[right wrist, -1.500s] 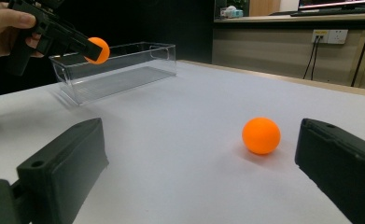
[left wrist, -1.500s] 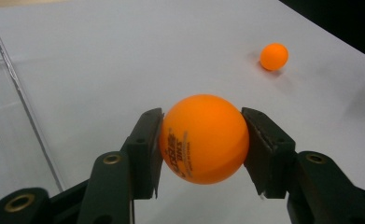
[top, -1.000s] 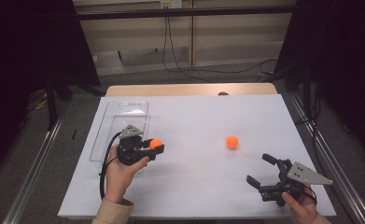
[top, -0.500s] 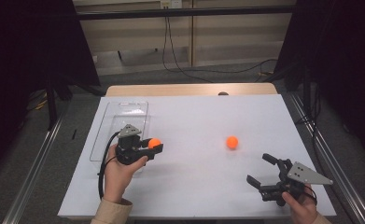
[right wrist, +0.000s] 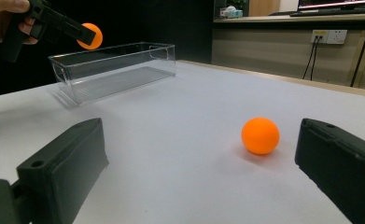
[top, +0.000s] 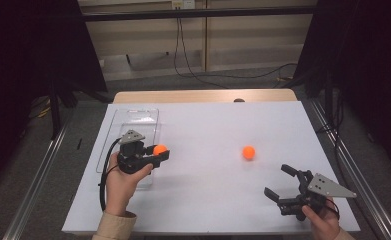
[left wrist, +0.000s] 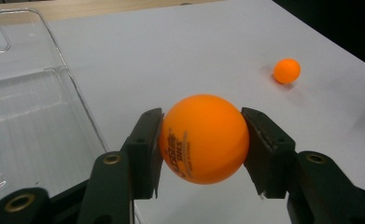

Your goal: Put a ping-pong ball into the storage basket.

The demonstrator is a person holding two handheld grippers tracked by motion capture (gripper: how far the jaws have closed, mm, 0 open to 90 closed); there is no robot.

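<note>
Two orange balls are seen on this setup, one held and one loose. The first ball [top: 160,149] is clamped between the jaws of the left gripper [top: 159,153], which is held up off the white table [top: 208,200] by the person's left hand [top: 124,177]; in the left gripper view the ball [left wrist: 204,139] is pressed from both sides by the black jaws, with dark print on its lower left face. The held ball is placed just at the right edge of the clear plastic box [top: 133,125], which is set along the left side of the table, and from the right gripper view the ball [right wrist: 89,36] is seen raised above the near end of that box [right wrist: 115,67]. The second ball [top: 248,152] is lying on the bare table right of centre, well apart from the box and from the left gripper. The right gripper [top: 282,182] is held low near the front right corner of the table by the right hand [top: 323,222], with its jaws spread wide and nothing between them. In the right gripper view the loose ball [right wrist: 260,136] is seen beyond the two open jaws, nearer to the right-hand one, and is not touched by either.
</note>
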